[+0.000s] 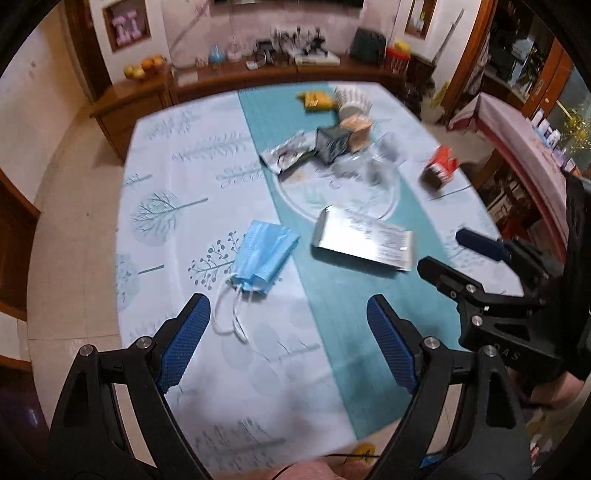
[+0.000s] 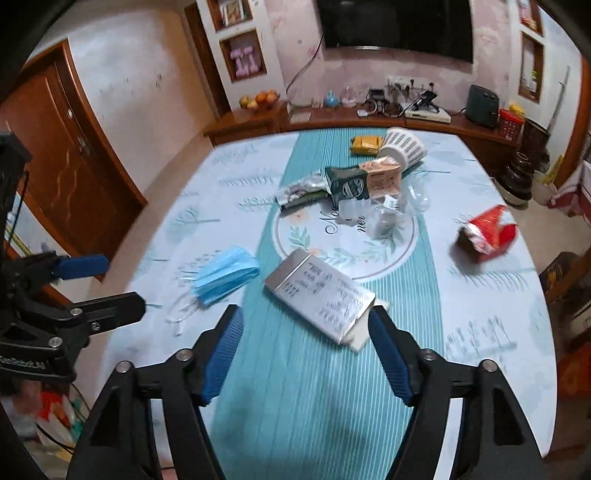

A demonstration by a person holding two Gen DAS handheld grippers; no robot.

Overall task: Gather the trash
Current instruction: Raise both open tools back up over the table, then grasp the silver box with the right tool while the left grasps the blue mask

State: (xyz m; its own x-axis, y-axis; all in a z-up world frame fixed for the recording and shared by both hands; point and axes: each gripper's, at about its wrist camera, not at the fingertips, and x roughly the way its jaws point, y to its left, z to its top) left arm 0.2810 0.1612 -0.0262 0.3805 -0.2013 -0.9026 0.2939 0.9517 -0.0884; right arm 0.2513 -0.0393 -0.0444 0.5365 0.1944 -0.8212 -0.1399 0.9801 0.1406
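Trash lies scattered on a blue-and-teal tablecloth (image 1: 177, 155). A crumpled blue face mask (image 1: 264, 258) (image 2: 225, 275) with white ear loops sits just ahead of my left gripper (image 1: 288, 306), which is open and empty above the near table edge. A silver foil packet (image 1: 364, 240) (image 2: 321, 297) lies ahead of my right gripper (image 2: 306, 317), open with nothing held; its right fingertip is close to the packet's near corner. Further back are a dark green carton (image 2: 347, 184), a foil wrapper (image 2: 301, 194), clear plastic (image 2: 388, 210), a red wrapper (image 2: 487, 234), a yellow packet (image 2: 365, 144) and a tipped white cup (image 2: 404, 147).
A wooden sideboard (image 2: 243, 123) with fruit, electronics and clutter runs behind the table, under a wall TV (image 2: 395, 27). A wooden door (image 2: 70, 155) stands at left. My right gripper (image 1: 447, 251) shows at the right edge of the left wrist view.
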